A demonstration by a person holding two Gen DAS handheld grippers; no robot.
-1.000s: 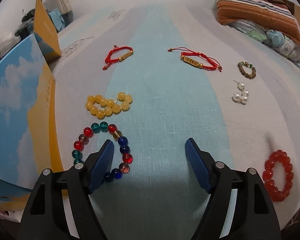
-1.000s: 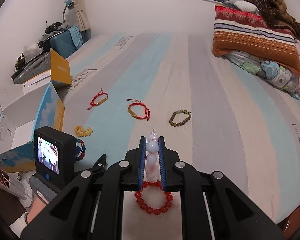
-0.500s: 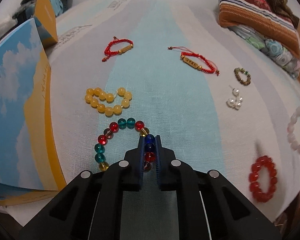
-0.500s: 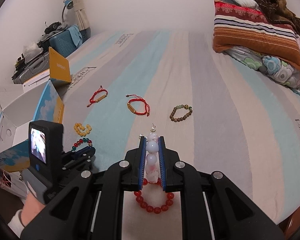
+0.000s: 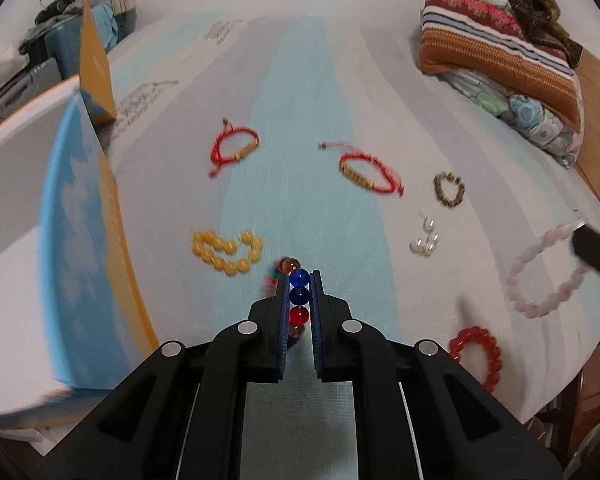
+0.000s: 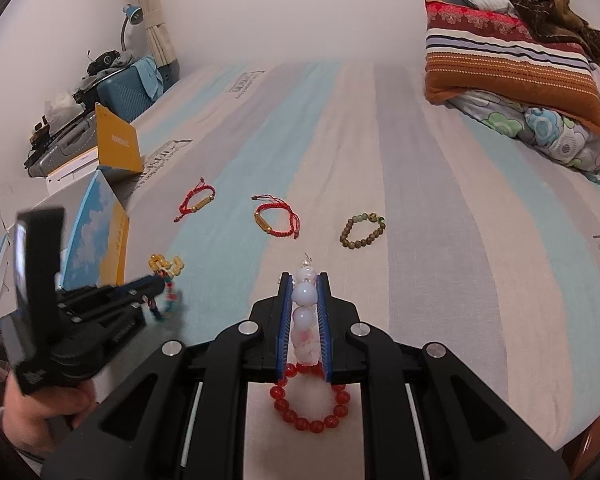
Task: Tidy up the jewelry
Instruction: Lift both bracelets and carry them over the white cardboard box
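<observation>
Left wrist view: left tongs (image 5: 299,304) pressed together on the multicoloured glass bead bracelet (image 5: 298,294), blue and red beads lined up right between the two blue pads, an orange bead poking out past the tips, rest of the loop dangling blurry off to the left. Just ahead and left on the striped bed sheet (image 5: 300,120), a yellow round-bead bracelet (image 5: 228,251). Further up, a red cord bracelet with a gold tube (image 5: 236,149) and a second red cord bracelet with a gold bar (image 5: 370,172), well apart. Over to the right, a brown wooden bead bracelet (image 5: 449,189) and a small cluster of white pearl earrings (image 5: 425,238). Near the right edge, a pale pink bead bracelet (image 5: 548,270) hanging from the other black tool, with a red bead bracelet (image 5: 478,354) flat on the sheet below it. Blue-and-yellow cardboard box (image 5: 76,240) along the left.

Right wrist view: right tongs (image 6: 304,316) clamped on the pale pink bracelet, white-pink beads stacked in a row between the pads and one peeking beyond the tips. Red bead bracelet lying on the sheet directly under the tongs, close to the camera. Left tool at the left edge, held up off the bed, multicoloured bracelet hanging from its tips. Striped pillow (image 6: 508,60) far right.
</observation>
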